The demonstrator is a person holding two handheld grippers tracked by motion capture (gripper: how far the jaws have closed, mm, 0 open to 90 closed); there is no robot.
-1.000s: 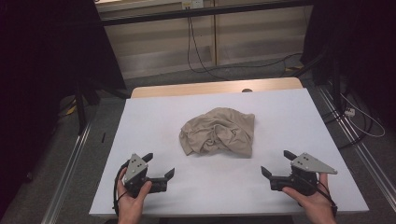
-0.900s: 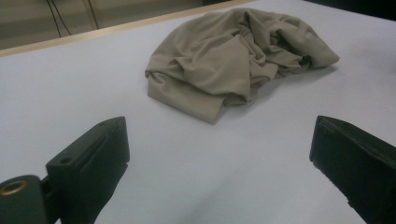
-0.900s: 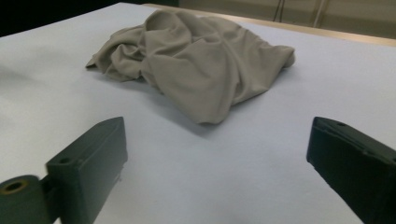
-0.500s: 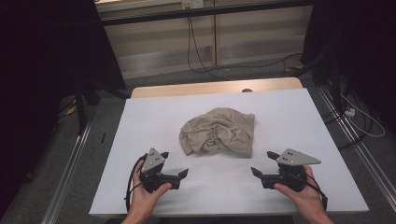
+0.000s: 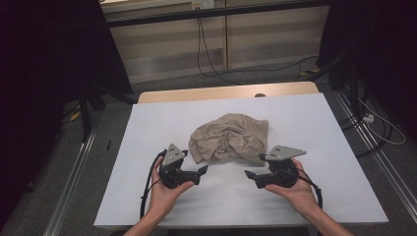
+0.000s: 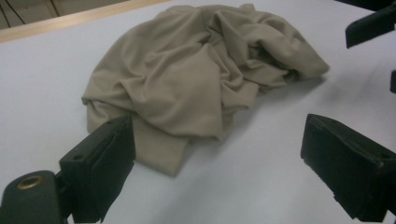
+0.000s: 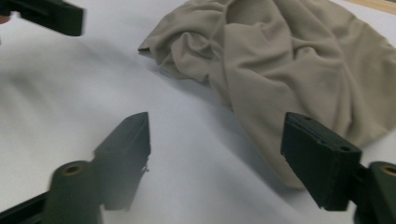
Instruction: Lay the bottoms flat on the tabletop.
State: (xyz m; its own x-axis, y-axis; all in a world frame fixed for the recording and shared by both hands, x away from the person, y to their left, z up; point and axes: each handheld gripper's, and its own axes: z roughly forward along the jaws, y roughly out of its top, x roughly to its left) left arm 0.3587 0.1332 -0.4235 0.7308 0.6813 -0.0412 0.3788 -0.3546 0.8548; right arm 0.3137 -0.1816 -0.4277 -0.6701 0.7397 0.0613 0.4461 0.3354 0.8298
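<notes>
Both grippers have closed inward toward the crumpled beige cloth (image 5: pixel 229 138); left gripper (image 5: pixel 199 170) and right gripper (image 5: pixel 252 173) gape, empty; cloth's long axis indeterminate.

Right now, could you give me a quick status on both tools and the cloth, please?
Left tool open, empty, near the cloth's edge. Right tool open, empty. Beige cloth crumpled mid-table, untouched. Nothing in the way.

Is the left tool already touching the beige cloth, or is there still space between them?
Cannot tell. In the left gripper view the left tool stands open, and one jaw overlaps the cloth's near edge, so neither contact nor gap shows plainly.
</notes>
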